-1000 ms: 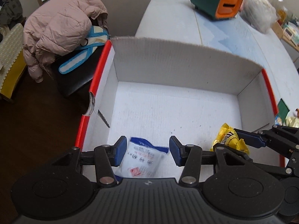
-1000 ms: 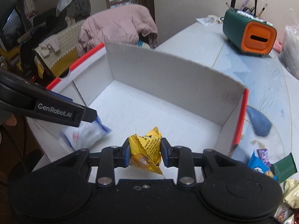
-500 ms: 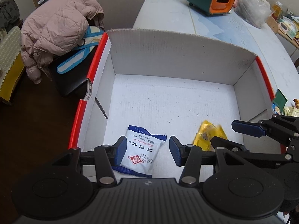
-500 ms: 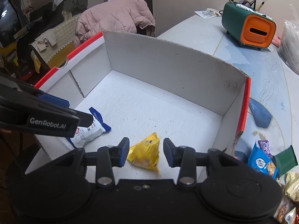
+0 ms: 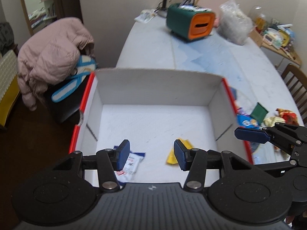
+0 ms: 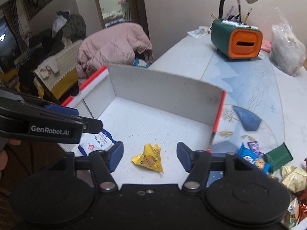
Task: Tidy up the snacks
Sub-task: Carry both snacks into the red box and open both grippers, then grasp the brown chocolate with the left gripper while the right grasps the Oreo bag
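The white cardboard box with red rims (image 6: 167,88) is open on top; its tall far wall blocks entry from the far side. Most of its floor is bare, with only a yellow crinkled packet (image 6: 148,158) and a white-and-blue sachet (image 6: 96,142) near the front. A loose snack pile (image 6: 264,159) crowds the table on the right.

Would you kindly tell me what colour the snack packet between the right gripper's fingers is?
Yellow, with a small printed figure; the snack packet shows best in the right wrist view.
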